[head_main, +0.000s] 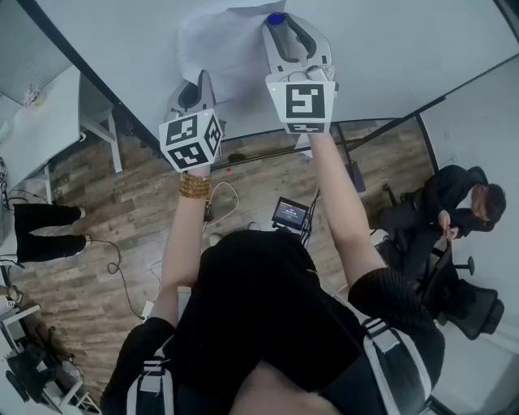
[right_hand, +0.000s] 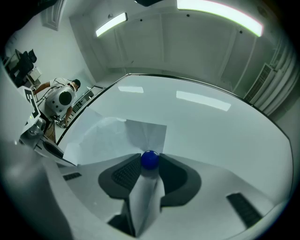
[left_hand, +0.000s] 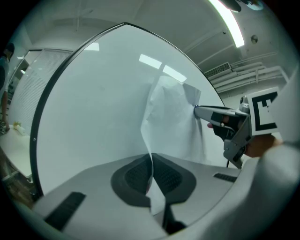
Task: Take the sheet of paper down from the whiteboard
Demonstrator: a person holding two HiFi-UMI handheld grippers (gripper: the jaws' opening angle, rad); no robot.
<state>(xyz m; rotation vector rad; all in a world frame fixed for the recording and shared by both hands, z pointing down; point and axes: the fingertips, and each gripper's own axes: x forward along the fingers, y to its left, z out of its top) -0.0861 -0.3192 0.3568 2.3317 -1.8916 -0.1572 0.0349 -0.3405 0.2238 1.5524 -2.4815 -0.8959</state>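
A white sheet of paper (head_main: 219, 49) hangs crumpled on the whiteboard (head_main: 389, 57). A round blue magnet (head_main: 276, 18) sits at its upper right corner. My right gripper (head_main: 280, 24) points at the board and is shut on the blue magnet (right_hand: 149, 159), one pad on each side. Paper (right_hand: 122, 136) spreads out to the left and runs down between the jaws. My left gripper (head_main: 193, 93) is lower and to the left, shut on the paper's edge (left_hand: 173, 117), which stands thin between its pads (left_hand: 136, 176). The right gripper (left_hand: 199, 111) shows at the sheet's far side.
A person sits on an office chair (head_main: 454, 211) at the right. A small screen device (head_main: 290, 213) and cables lie on the wood floor by the whiteboard's stand. A white table (head_main: 49, 121) stands at the left, with another person's legs (head_main: 45, 231) below it.
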